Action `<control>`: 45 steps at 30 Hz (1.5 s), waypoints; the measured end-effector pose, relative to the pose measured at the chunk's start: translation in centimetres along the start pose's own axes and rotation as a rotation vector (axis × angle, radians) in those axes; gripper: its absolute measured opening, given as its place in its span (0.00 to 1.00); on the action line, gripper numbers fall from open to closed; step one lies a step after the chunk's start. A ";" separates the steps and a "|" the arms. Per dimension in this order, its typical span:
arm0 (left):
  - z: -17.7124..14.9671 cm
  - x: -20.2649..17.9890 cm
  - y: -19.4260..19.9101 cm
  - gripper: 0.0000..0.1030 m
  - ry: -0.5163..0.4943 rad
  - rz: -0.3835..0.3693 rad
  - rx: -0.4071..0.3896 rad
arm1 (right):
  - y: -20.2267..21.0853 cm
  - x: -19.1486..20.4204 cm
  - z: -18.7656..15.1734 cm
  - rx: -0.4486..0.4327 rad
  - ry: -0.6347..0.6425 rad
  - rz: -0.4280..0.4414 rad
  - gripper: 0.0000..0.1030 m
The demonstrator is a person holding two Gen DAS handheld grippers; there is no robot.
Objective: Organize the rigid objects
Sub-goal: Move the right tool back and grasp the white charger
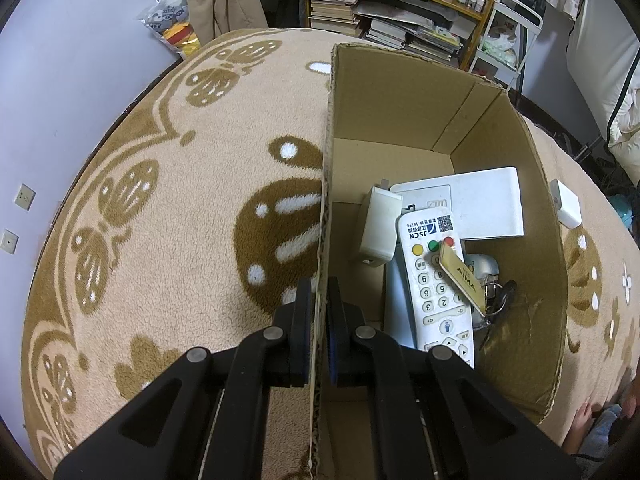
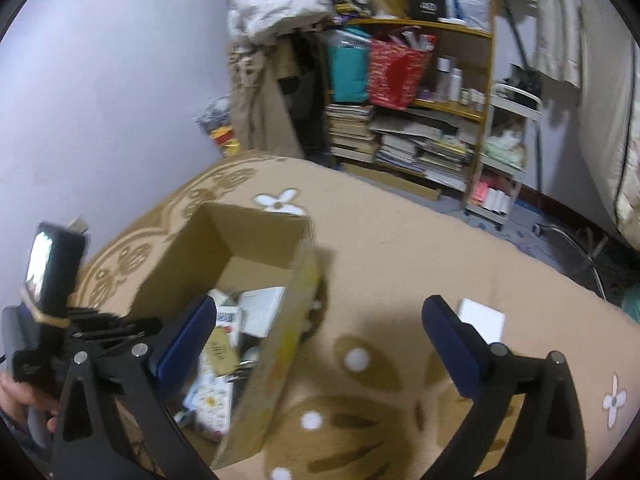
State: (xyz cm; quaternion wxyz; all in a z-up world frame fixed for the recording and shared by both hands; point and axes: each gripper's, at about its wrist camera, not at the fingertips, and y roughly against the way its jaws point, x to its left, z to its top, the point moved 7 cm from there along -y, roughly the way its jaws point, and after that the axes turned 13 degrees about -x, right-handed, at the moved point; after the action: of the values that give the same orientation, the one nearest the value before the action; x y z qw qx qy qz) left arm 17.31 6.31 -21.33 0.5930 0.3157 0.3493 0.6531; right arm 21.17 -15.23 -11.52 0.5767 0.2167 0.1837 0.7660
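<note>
Now: left tool (image 1: 319, 320) clamped on cardboard box (image 1: 400, 100) wall, right tool (image 2: 320, 344) spread wide, empty.
Remote (image 1: 438, 284), charger (image 1: 378, 226) and keys (image 1: 494, 296) lie inside the box; a white block (image 2: 482, 320) sits on the blanket (image 2: 380, 240) just beside it.

One cardboard box (image 1: 400, 92); inside: one remote (image 1: 436, 280), one charger (image 1: 378, 226), one key bunch (image 1: 496, 292). One white block (image 1: 566, 204) outside.

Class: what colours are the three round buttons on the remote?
Yellow, green and red, on the remote; clearest in the left wrist view.
</note>
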 end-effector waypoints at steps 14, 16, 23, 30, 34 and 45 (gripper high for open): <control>0.0 -0.1 -0.1 0.07 -0.001 0.003 -0.002 | -4.4 -7.6 -1.4 0.065 -0.059 -0.166 1.00; 0.0 -0.1 -0.1 0.07 -0.005 0.005 -0.002 | -5.3 -8.6 -1.9 0.088 -0.048 -0.197 1.00; 0.1 -0.1 -0.2 0.07 -0.009 0.010 -0.002 | -7.1 -11.3 -3.1 0.105 -0.047 -0.269 1.00; 0.1 -0.3 -0.6 0.07 -0.012 0.011 0.001 | -9.0 -14.2 -5.3 0.154 -0.121 -0.304 1.00; 0.0 -0.4 -0.7 0.06 -0.015 0.013 0.001 | -9.8 -15.3 -6.4 0.171 -0.102 -0.347 1.00; 0.0 -0.3 -0.8 0.05 -0.010 0.006 0.002 | -10.5 -16.9 -8.5 0.204 -0.125 -0.372 1.00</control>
State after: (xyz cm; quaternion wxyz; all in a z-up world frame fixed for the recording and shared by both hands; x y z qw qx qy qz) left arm 17.79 6.01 -22.05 0.5924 0.3205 0.3460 0.6532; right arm 29.07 -28.98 -26.24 0.6935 0.2834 0.2607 0.6089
